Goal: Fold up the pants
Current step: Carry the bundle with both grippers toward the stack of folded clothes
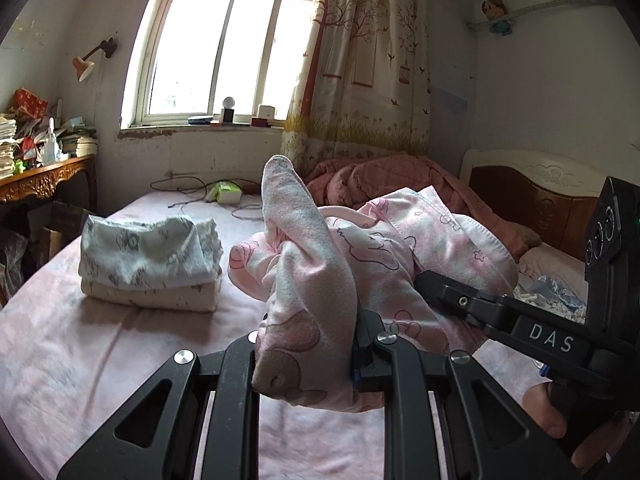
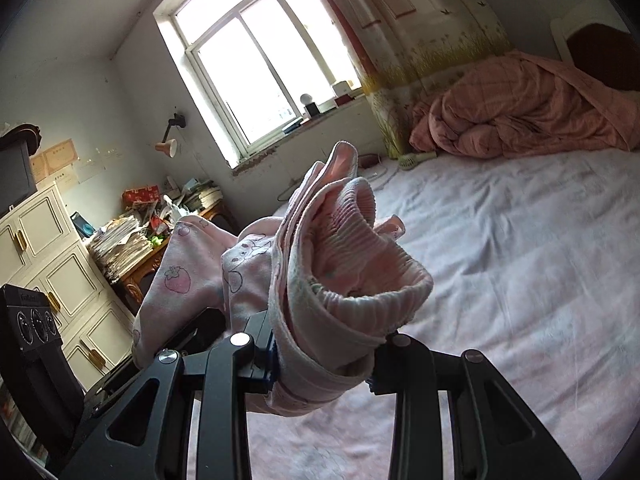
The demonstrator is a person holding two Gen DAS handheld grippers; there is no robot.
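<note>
Bedroom, daylight through a window [image 1: 224, 52], patterned curtain [image 1: 360, 60] to its side, pink-sheeted bed [image 1: 100, 340] as the work surface, rumpled salmon quilt [image 2: 520, 108] pushed toward the headboard. On the sheet, near the far left, a small stack of folded clothes [image 1: 150, 264], apparently finished items lying well apart from the current one. Held up off the sheet between both tools: pink printed pants [image 1: 360, 256], bunched and twisted, not yet flat. Left gripper [image 1: 308, 352] clamped on a wad of the fabric, probably a leg end, cloth filling the gap between the fingers and rising in a peak above them. Right gripper [image 2: 324, 364] closed on the ribbed elastic waistband [image 2: 360, 264], gathered into a ruffled loop, with a strawberry-printed leg trailing off to the left in the right wrist view. No fold visible in this garment so far. By the look of things, still at the very start: both ends pinched, remaining work likely spreading the pants flat on the sheet, laying leg over leg, folding down in length, then placing beside the stack.
</note>
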